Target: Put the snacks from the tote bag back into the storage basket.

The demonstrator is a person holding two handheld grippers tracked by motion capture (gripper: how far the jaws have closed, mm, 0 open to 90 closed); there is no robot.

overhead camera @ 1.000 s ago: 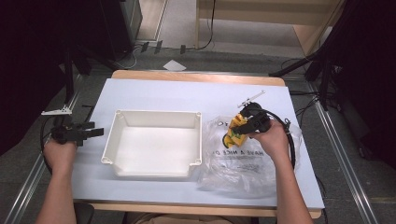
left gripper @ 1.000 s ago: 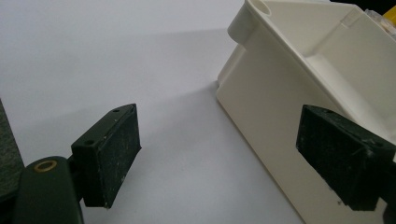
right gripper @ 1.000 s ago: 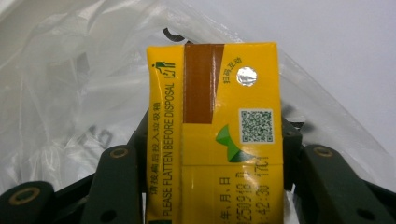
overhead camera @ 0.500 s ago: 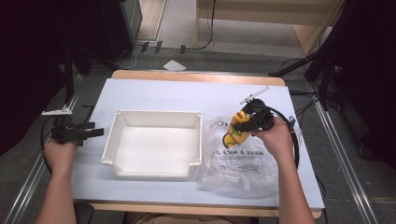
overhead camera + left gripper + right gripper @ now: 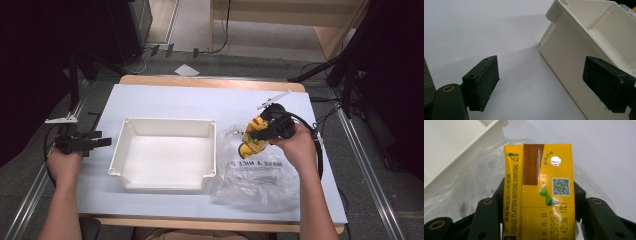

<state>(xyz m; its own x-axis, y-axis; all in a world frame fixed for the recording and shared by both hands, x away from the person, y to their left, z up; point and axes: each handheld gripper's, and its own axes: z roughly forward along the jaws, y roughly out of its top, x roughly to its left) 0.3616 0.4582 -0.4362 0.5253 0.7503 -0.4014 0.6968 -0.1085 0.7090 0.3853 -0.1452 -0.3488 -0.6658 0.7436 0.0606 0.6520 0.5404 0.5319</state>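
Bright, even overhead light — dark surroundings, soft close-up focus.

A yellow drink carton (image 5: 540, 195) with a brown stripe was held clear of the table; a foil-sealed straw hole was seen near its top.

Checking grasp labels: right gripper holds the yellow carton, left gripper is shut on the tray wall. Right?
Not quite. The right gripper does hold the carton, but the left gripper is open beside the tray, gripping nothing, as the left gripper view shows.
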